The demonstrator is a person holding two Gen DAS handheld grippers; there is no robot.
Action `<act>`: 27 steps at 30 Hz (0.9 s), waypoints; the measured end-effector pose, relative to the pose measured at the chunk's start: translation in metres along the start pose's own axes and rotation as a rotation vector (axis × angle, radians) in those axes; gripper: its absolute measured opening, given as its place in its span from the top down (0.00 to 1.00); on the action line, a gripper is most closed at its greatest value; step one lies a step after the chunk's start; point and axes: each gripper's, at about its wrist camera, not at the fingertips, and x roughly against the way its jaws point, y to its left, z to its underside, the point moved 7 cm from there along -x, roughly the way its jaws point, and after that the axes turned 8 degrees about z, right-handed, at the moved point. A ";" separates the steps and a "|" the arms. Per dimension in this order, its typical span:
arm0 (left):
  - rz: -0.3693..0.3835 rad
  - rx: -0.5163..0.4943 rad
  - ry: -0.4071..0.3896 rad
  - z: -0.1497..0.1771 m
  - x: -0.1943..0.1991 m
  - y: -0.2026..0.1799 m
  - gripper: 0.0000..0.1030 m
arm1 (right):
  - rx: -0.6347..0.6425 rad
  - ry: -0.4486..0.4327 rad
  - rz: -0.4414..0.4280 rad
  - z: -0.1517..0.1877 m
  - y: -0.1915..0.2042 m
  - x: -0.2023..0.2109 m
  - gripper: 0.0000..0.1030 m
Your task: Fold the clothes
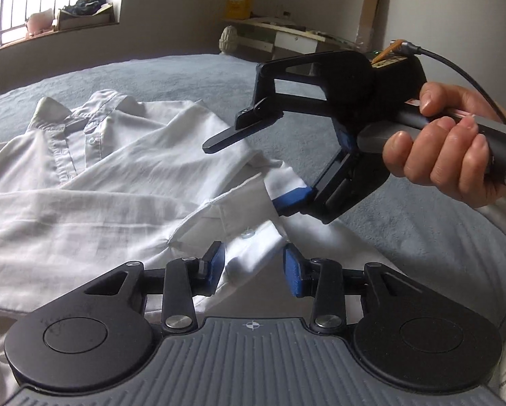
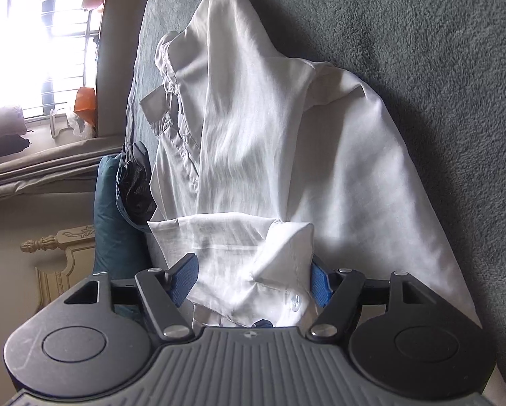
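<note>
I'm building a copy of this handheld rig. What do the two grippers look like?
Both are black linkage grippers with blue textured pads and a ribbed grey body bearing a small crosshair mark. The right gripper has a grey cylindrical handle, a black cable and an orange tab on top. The left gripper looks alike.

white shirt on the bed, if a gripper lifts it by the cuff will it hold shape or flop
Likely flops: the shirt is thin and drapes in soft wrinkles over the bed cover. Probably light, since light shows through the fabric. The cuff looks a bit stiffer, creasing rather than slumping.
</note>
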 end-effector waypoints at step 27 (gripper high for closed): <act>-0.031 0.187 -0.014 0.032 0.022 0.012 0.57 | 0.046 0.090 0.031 0.023 -0.010 -0.011 0.47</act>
